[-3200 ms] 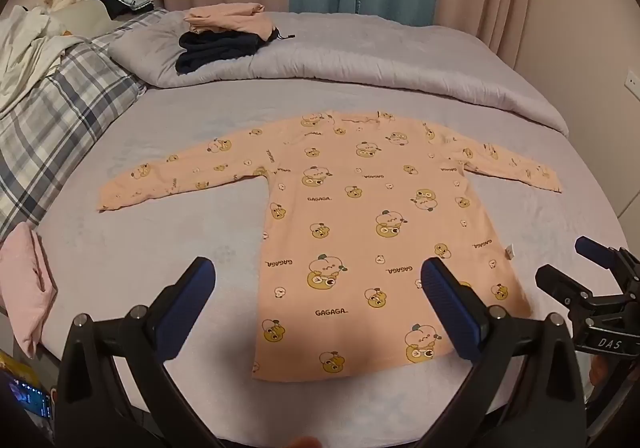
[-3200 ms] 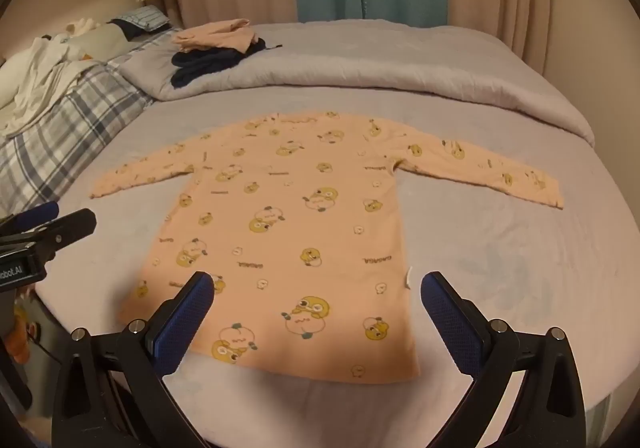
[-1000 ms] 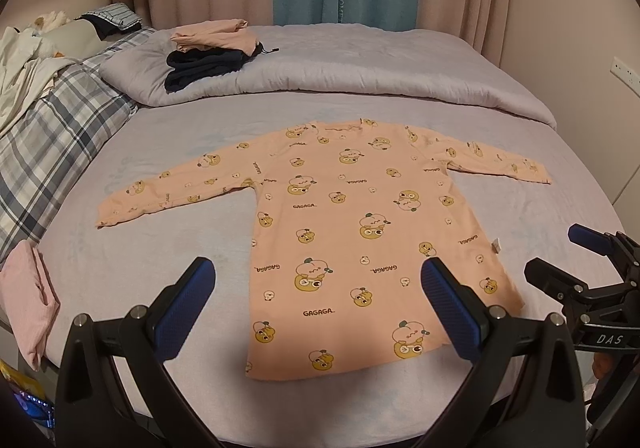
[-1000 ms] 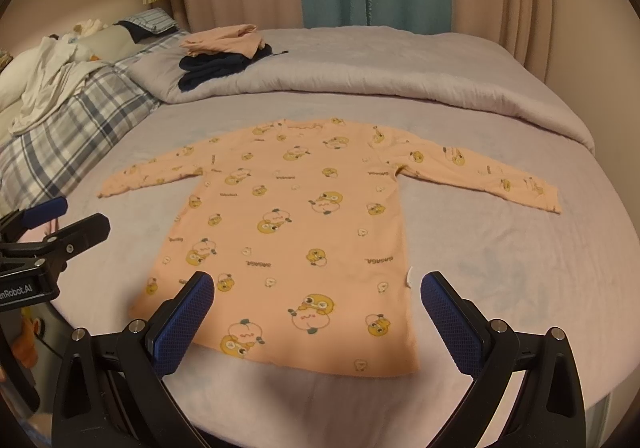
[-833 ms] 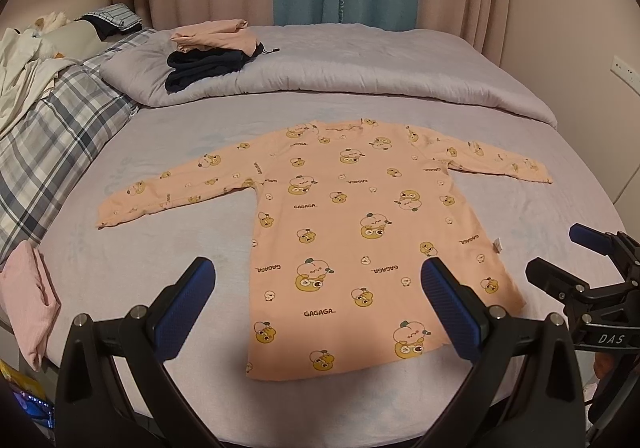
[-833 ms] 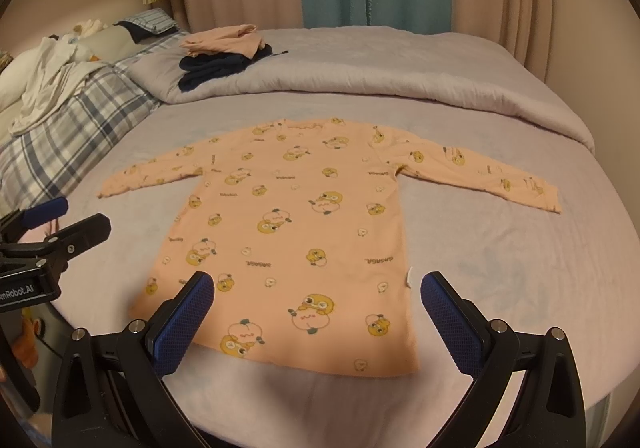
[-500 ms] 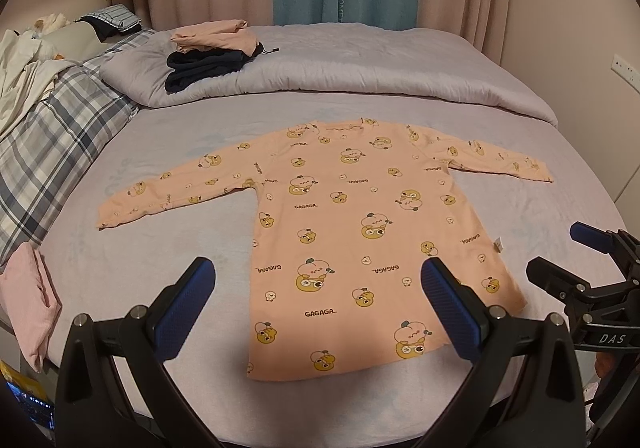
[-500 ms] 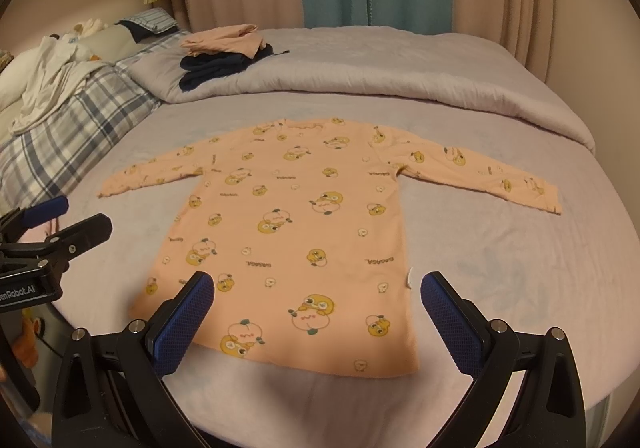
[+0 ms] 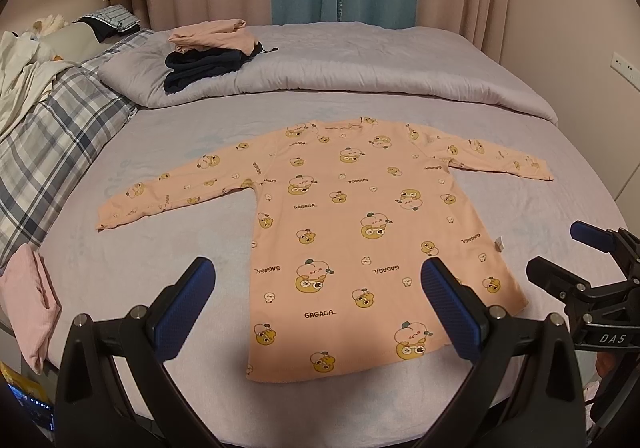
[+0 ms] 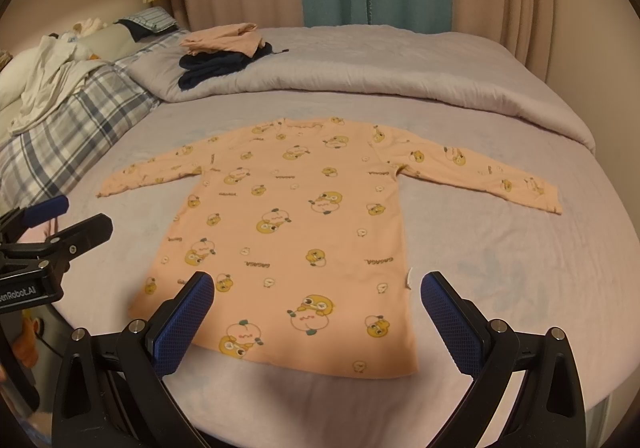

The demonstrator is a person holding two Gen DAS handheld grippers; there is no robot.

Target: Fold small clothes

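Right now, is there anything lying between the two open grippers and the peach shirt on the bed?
Nothing visible. The peach shirt lies flat on the bed, directly ahead of the open left gripper and right gripper; only bare sheet lies between.

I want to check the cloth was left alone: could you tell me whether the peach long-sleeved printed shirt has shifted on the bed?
No. The peach long-sleeved printed shirt lies flat with both sleeves spread, placed as before relative to the folded grey duvet.

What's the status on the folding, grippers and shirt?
Left gripper open, empty. Right gripper open, empty. Peach shirt flat on bed, sleeves spread, unfolded. Nothing on it.
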